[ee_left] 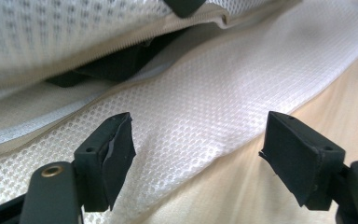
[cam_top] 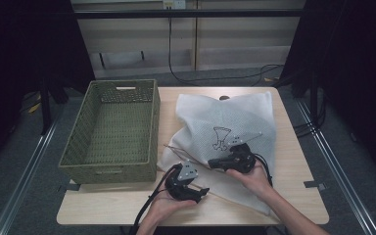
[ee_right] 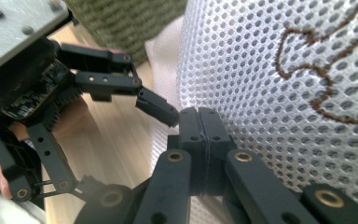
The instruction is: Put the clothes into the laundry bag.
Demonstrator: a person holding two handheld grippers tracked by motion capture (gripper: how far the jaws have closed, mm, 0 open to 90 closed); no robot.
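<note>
A white mesh bag (cam_top: 225,122) with a brown stitched figure (cam_top: 220,137) lies crumpled on the right half of the wooden table (cam_top: 298,196). My right gripper (cam_top: 212,163) points left at the bag's near-left edge. In the right gripper view its jaws (ee_right: 200,123) are shut, pinching the edge of the mesh (ee_right: 270,70). My left gripper (cam_top: 201,192) sits at the bag's front hem. Its jaws (ee_left: 196,154) stand open over the lower mesh layer (ee_left: 205,107), with nothing pressed between them. The zipped upper layer (ee_left: 74,28) is raised, leaving a dark gap.
A green woven basket (cam_top: 154,127) with nothing in it stands on the left half of the table, close to the bag. A thin brown cord (cam_top: 181,152) runs from the bag's left edge. Black curtains and cables surround the table.
</note>
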